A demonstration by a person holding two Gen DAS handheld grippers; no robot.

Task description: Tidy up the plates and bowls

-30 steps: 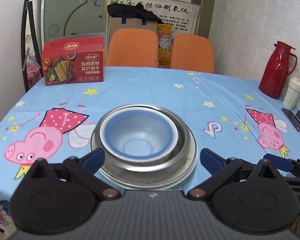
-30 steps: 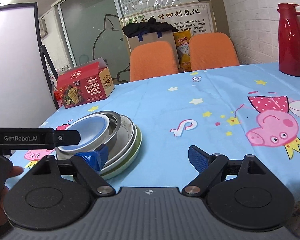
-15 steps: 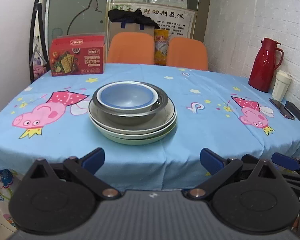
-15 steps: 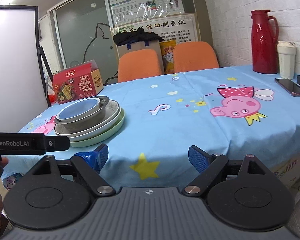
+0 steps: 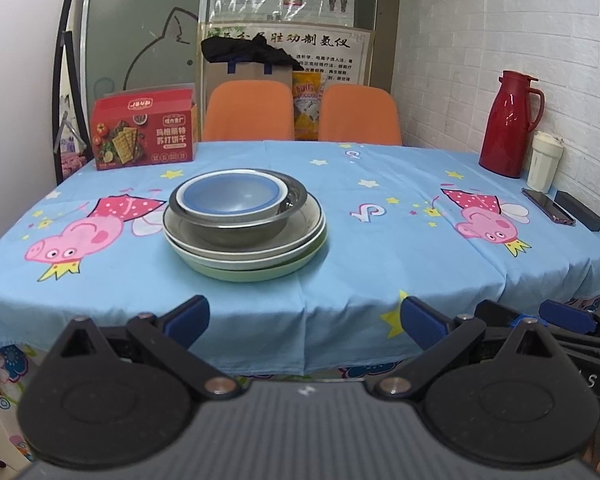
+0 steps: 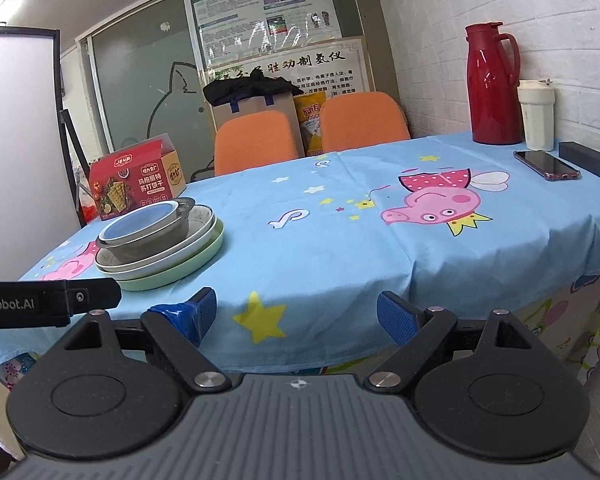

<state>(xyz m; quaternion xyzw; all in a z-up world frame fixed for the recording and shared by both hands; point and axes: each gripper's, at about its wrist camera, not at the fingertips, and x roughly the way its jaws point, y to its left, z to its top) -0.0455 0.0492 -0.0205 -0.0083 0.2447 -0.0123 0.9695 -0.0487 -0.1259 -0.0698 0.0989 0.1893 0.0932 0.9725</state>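
One stack stands on the table: a blue-rimmed bowl (image 5: 232, 198) sits in a steel bowl (image 5: 236, 226), on a steel plate (image 5: 300, 232), over a green plate (image 5: 260, 274). The stack also shows in the right wrist view (image 6: 160, 240), at the left. My left gripper (image 5: 304, 318) is open and empty, off the table's front edge, well short of the stack. My right gripper (image 6: 296, 314) is open and empty, also in front of the table edge, to the right of the stack.
A red cracker box (image 5: 144, 136) stands at the back left. A red thermos (image 5: 508, 124), a white cup (image 5: 544, 162), a phone (image 6: 546, 164) and a black case (image 6: 588, 160) are at the right. Two orange chairs (image 5: 248, 112) stand behind the table.
Both grippers have pulled back from the stack, from over the table to beyond its front edge. The stack has not moved. Both stay open.
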